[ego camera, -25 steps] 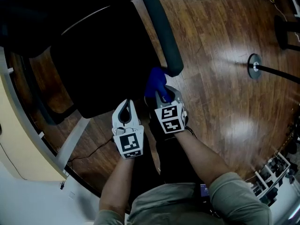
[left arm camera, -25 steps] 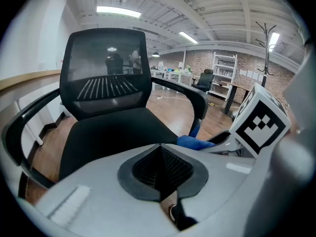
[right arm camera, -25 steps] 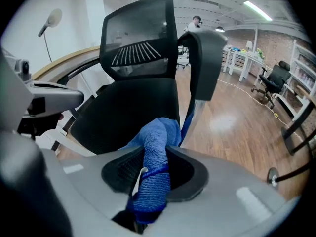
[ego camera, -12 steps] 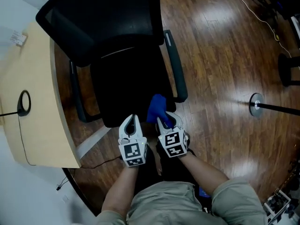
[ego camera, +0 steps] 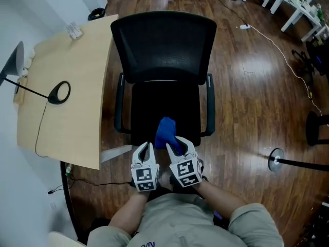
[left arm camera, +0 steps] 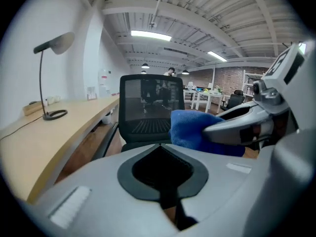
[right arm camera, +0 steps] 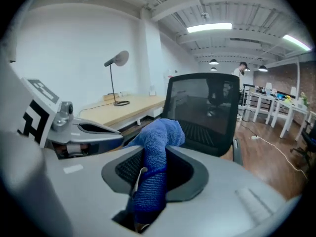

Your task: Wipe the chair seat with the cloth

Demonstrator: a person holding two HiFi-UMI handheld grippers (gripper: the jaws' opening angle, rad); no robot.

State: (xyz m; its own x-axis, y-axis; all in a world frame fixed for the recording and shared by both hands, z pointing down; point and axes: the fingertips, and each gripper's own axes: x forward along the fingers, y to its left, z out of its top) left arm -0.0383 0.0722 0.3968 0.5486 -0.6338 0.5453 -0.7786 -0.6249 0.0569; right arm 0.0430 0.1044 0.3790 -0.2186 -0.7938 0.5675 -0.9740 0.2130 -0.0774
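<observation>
Blue cloth (ego camera: pixel 165 133) lengthwise toward chair back (ego camera: pixel 164 45)

You're at the front edge of the black office chair (ego camera: pixel 164 40), with its seat (ego camera: pixel 164 104) right beyond your grippers. Your right gripper (ego camera: pixel 175 145) is clamped on the blue cloth (ego camera: pixel 165 130), which bunches up out of the jaws over the front of the seat. Your left gripper (ego camera: pixel 146 148) sits just beside it, tips together and nothing in them. An armrest (ego camera: pixel 119 106) runs down each side. On your left, the light wooden desk (ego camera: pixel 67 133) carries a desk lamp (ego camera: pixel 20 66) with a ring base. There's dark wooden floor (ego camera: pixel 247 102) all round, with a white cable (ego camera: pixel 280 48) trailing across it.
</observation>
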